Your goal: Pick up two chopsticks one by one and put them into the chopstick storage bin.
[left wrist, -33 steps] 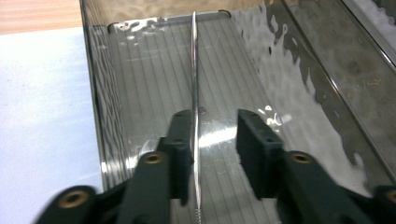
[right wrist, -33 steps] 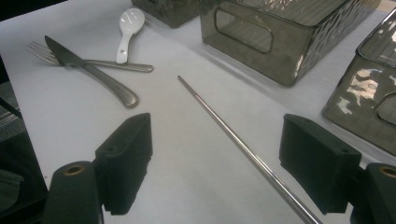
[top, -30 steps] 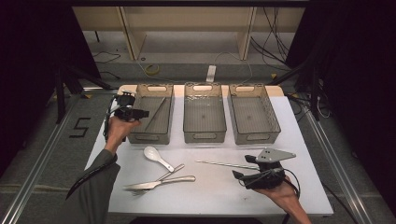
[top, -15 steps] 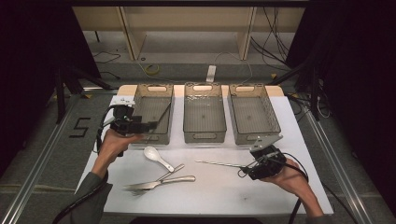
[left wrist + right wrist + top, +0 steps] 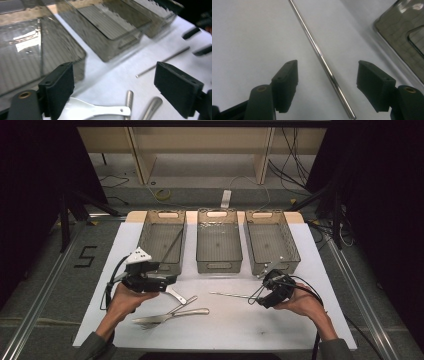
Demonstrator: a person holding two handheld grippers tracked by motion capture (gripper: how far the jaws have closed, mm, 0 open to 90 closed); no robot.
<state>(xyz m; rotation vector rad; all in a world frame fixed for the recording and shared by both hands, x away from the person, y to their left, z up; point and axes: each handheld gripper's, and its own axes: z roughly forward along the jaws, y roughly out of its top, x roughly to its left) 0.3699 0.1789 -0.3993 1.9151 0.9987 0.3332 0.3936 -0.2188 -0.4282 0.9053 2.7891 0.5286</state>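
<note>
1. High view: three grey bins stand in a row at the far side of the white tabletop (image 5: 310,320); the left bin (image 5: 162,240) already holds a thin rod. The right gripper (image 5: 256,298) sits just right of a metal rod (image 5: 230,295) lying on the tabletop, the hand low and turned leftward. The left gripper (image 5: 167,284) hovers over the white spoon (image 5: 176,295), near a fork and knife (image 5: 170,312).
2. Left gripper view: its fingers (image 5: 60,87) have just been opening and stand wide, holding nothing; the white spoon (image 5: 97,110) lies below them, untouched.
3. Right gripper view: the fingers (image 5: 287,82) have been closing and straddle the metal rod (image 5: 322,61) without pressing it. I judge the rod's pickup is in hand; next, lower, close on it, and carry it to a bin.
</note>
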